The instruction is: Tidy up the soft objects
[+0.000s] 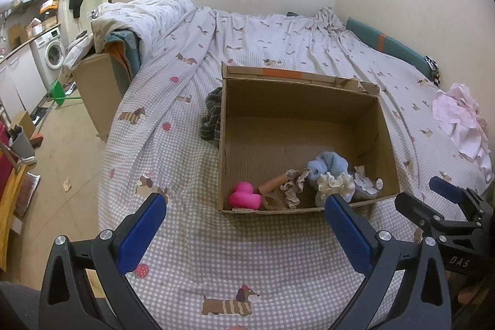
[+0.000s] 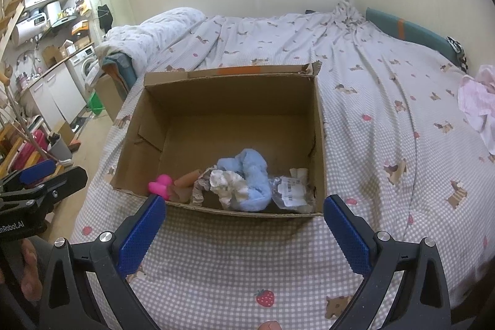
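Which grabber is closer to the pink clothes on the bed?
Right. The pink clothes lie far out on the right gripper's side of the bed. The left gripper sits past the right one, farther from them.

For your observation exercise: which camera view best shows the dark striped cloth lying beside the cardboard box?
The left wrist view: the dark striped cloth lies in plain sight against the cardboard box's outer left wall. In the right wrist view the box is seen, but no cloth shows.

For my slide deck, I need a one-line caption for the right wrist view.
Open right gripper faces a cardboard box on the bed, holding a pink toy and blue plush.
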`<state>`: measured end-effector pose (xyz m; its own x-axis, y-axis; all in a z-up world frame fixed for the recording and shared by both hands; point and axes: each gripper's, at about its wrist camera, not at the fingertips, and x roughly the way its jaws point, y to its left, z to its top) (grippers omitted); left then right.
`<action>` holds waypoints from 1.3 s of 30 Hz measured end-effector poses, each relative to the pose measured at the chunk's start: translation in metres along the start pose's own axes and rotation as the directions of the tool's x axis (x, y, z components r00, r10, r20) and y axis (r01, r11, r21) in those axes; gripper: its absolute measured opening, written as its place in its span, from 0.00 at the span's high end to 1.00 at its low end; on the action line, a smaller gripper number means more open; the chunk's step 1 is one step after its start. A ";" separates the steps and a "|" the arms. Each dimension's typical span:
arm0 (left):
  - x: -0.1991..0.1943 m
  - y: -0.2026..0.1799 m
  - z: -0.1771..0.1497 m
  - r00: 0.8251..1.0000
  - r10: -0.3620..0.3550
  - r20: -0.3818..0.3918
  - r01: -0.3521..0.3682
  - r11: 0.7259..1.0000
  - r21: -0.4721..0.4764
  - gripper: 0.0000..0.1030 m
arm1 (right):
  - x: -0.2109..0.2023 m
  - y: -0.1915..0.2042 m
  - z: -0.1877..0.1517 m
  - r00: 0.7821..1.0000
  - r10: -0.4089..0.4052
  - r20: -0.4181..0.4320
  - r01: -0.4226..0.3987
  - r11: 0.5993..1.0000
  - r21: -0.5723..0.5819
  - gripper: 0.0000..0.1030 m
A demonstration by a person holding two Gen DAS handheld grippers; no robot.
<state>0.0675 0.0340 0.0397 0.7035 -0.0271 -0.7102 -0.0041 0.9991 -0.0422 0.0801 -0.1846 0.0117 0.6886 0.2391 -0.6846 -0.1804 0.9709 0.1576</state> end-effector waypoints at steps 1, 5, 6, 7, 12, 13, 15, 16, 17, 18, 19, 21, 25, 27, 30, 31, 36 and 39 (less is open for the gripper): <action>0.000 0.000 0.000 1.000 0.000 -0.001 0.000 1.000 -0.001 0.01 | 0.000 0.000 0.000 1.000 0.000 0.001 0.000 1.000 -0.001 0.00; 0.000 0.000 -0.001 1.000 0.000 -0.002 0.000 1.000 -0.003 0.01 | 0.000 0.000 0.000 1.000 0.001 0.002 -0.001 1.000 -0.003 0.00; 0.000 0.000 -0.001 1.000 0.000 -0.002 0.000 1.000 -0.002 0.01 | 0.001 0.000 0.000 1.000 0.002 0.002 -0.002 1.000 -0.003 0.00; 0.000 0.000 -0.001 1.000 0.001 -0.003 -0.001 1.000 -0.002 0.01 | 0.000 0.000 0.000 1.000 0.001 0.001 -0.001 1.000 -0.003 0.00; 0.002 0.000 -0.001 1.000 0.002 -0.009 -0.002 1.000 -0.009 0.01 | 0.001 0.000 0.000 1.000 0.000 0.005 0.000 1.000 0.001 0.00; 0.002 0.000 -0.001 1.000 0.002 -0.007 -0.002 1.000 -0.008 0.01 | 0.001 0.000 0.001 1.000 0.001 0.004 -0.001 1.000 -0.001 0.00; 0.002 0.000 -0.001 1.000 0.003 -0.004 -0.003 1.000 -0.008 0.01 | 0.001 0.000 0.001 1.000 0.001 0.005 -0.001 1.000 -0.003 0.00; 0.002 0.000 -0.001 1.000 0.004 -0.004 -0.004 1.000 -0.008 0.01 | 0.001 0.000 0.001 1.000 0.000 0.005 0.000 1.000 -0.002 0.00; 0.002 0.000 -0.001 1.000 0.004 -0.005 -0.004 1.000 -0.009 0.01 | 0.001 0.000 0.001 1.000 -0.001 0.006 0.001 1.000 -0.002 0.00; 0.002 0.000 -0.001 1.000 0.004 -0.005 -0.004 1.000 -0.009 0.01 | 0.000 0.000 0.000 1.000 0.000 0.006 0.000 1.000 0.000 0.00; 0.002 0.000 -0.001 1.000 0.004 -0.005 -0.004 1.000 -0.009 0.01 | 0.000 0.000 0.000 1.000 0.000 0.006 -0.001 1.000 0.002 0.00; 0.002 0.000 -0.001 1.000 0.003 -0.004 -0.004 1.000 -0.008 0.01 | 0.001 0.000 0.001 1.000 0.001 0.006 -0.001 1.000 0.002 0.00; 0.003 0.001 -0.001 1.000 0.005 -0.004 -0.005 1.000 -0.014 0.01 | 0.000 0.000 0.001 1.000 0.001 0.006 -0.001 1.000 0.000 0.00; 0.004 0.002 -0.001 1.000 0.007 -0.008 -0.007 1.000 -0.018 0.01 | 0.000 0.000 0.001 1.000 0.002 0.006 -0.002 1.000 0.001 0.00; 0.004 0.003 -0.001 1.000 0.007 -0.011 -0.007 1.000 -0.022 0.01 | 0.000 0.000 0.001 1.000 0.002 0.006 -0.002 1.000 0.001 0.00; 0.004 0.003 -0.001 1.000 0.007 -0.010 -0.007 1.000 -0.021 0.01 | 0.000 0.000 0.001 1.000 0.000 0.008 0.000 1.000 0.001 0.00; 0.004 0.003 -0.001 1.000 0.006 -0.011 -0.006 1.000 -0.022 0.01 | -0.001 0.000 0.006 1.000 0.006 0.020 -0.006 1.000 0.013 0.00; 0.004 0.003 -0.001 1.000 0.006 -0.012 -0.007 1.000 -0.023 0.01 | 0.000 0.001 0.008 1.000 0.006 0.017 -0.007 1.000 0.018 0.00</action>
<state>0.0690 0.0373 0.0359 0.6952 -0.0212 -0.7185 -0.0250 0.9982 -0.0536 0.0855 -0.1838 0.0176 0.6990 0.2453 -0.6717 -0.1722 0.9694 0.1749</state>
